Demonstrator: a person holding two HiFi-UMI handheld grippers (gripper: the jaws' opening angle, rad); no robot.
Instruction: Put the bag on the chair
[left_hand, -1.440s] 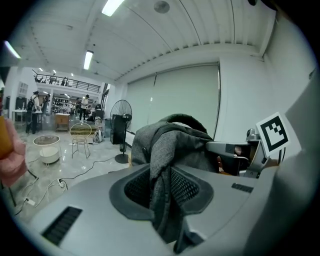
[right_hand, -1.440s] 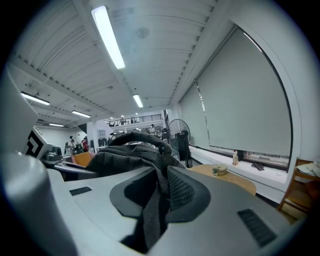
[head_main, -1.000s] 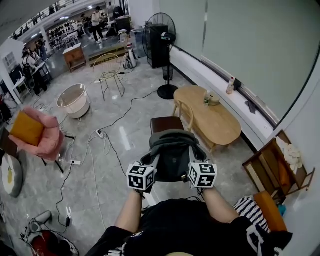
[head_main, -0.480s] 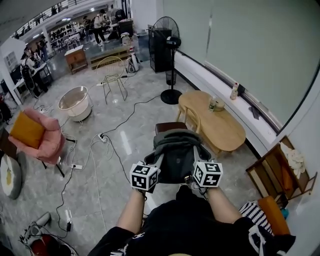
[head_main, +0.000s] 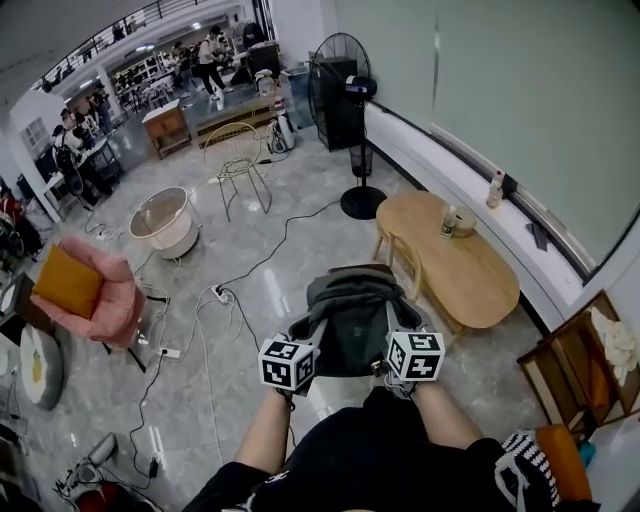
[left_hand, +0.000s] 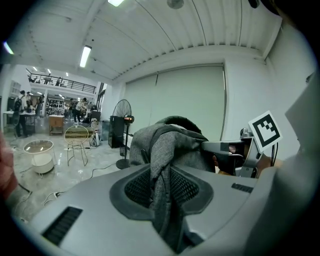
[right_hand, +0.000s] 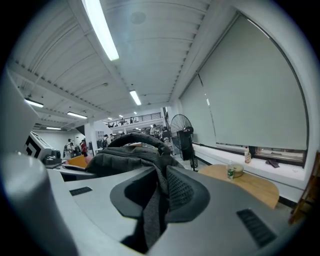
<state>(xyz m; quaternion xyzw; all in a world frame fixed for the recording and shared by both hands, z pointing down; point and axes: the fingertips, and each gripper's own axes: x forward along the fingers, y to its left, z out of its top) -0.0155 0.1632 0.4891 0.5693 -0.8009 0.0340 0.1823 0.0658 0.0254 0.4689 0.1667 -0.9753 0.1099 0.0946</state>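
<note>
A grey backpack (head_main: 350, 312) hangs between my two grippers above a dark brown chair seat (head_main: 350, 268), of which only a sliver shows past the bag's top. My left gripper (head_main: 303, 335) is shut on the bag's left grey strap (left_hand: 161, 175). My right gripper (head_main: 388, 330) is shut on the right strap (right_hand: 152, 200). In the left gripper view the bag's body (left_hand: 170, 137) bulges just beyond the jaws, and the right gripper's marker cube (left_hand: 264, 129) shows past it. The bag's top handle (right_hand: 137, 140) arches up in the right gripper view.
An oval wooden table (head_main: 480, 275) with a bottle and bowl stands right of the chair, with a standing fan (head_main: 345, 80) behind. Cables (head_main: 205, 320) run over the floor at left. A pink armchair (head_main: 105, 295), a white tub (head_main: 165, 220) and a wire chair (head_main: 240, 155) stand farther left.
The bag and both grippers have moved forward over the brown chair seat, which now shows less. Both grips have stayed on the straps.
</note>
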